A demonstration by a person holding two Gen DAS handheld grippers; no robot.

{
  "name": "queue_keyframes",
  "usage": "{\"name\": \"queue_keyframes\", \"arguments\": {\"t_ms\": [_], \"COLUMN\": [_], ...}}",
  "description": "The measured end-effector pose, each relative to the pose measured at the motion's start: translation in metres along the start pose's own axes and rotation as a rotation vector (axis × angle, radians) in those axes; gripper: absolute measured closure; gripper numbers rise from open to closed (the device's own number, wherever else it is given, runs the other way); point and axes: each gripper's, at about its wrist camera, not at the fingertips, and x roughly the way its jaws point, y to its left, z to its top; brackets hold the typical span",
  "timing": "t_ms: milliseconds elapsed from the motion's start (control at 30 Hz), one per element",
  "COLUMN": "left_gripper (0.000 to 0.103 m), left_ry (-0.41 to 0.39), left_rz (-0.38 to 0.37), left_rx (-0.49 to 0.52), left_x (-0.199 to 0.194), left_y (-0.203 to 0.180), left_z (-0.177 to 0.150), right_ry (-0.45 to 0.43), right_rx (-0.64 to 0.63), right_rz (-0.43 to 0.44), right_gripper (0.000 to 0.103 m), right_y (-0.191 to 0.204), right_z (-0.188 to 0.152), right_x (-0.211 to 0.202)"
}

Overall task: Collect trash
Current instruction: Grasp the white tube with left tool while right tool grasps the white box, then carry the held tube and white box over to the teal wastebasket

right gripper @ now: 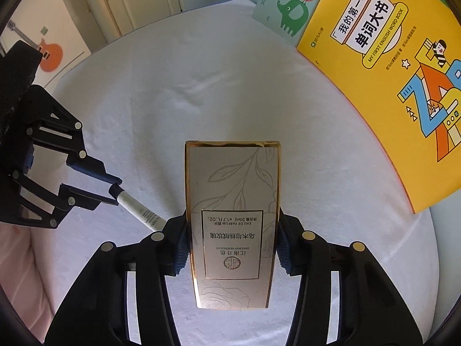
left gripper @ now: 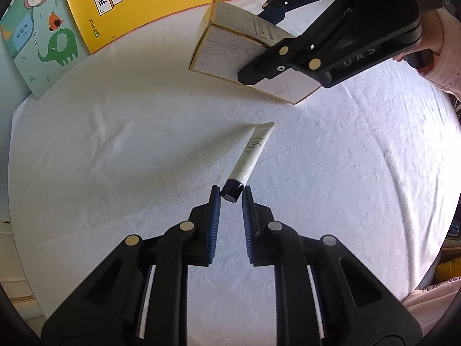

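A white cream tube [left gripper: 250,155] with a black cap lies on the white sheet. My left gripper [left gripper: 231,194] has its fingertips closed on the black cap; the right wrist view shows the tube [right gripper: 138,209] held at its cap by the left gripper [right gripper: 115,193]. My right gripper [right gripper: 232,245] is shut on a white and gold perfume box [right gripper: 230,190], gripping its sides, the box pointing away from the camera. In the left wrist view the box [left gripper: 230,54] is held tilted above the sheet by the right gripper [left gripper: 259,57].
A yellow word book [right gripper: 383,86] and a teal elephant book [right gripper: 285,3] lie at the far side of the white sheet [left gripper: 115,158]. A door and a guitar picture [right gripper: 49,52] are beyond the bed's edge. My sleeve [left gripper: 443,57] is at the right.
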Motion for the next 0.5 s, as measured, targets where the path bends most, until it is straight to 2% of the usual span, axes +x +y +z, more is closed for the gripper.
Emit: {"name": "queue_keyframes", "arguments": {"t_ms": [267,500], "left_gripper": [0.091,0.091], "left_ry": [-0.023,-0.042], "left_rz": [0.044,0.091], "left_rx": [-0.056,-0.12], "left_x": [-0.029,-0.052], "left_y": [0.008,0.019], "left_z": [-0.021,-0.057], "right_ry": [-0.036,-0.064], "right_rx": [-0.016,-0.058], "right_rz": [-0.003,0.003], "right_gripper": [0.053,0.054], "right_y": [0.017,0.042], "right_z": [0.013,0.029], "right_x": [-0.008,-0.018]}}
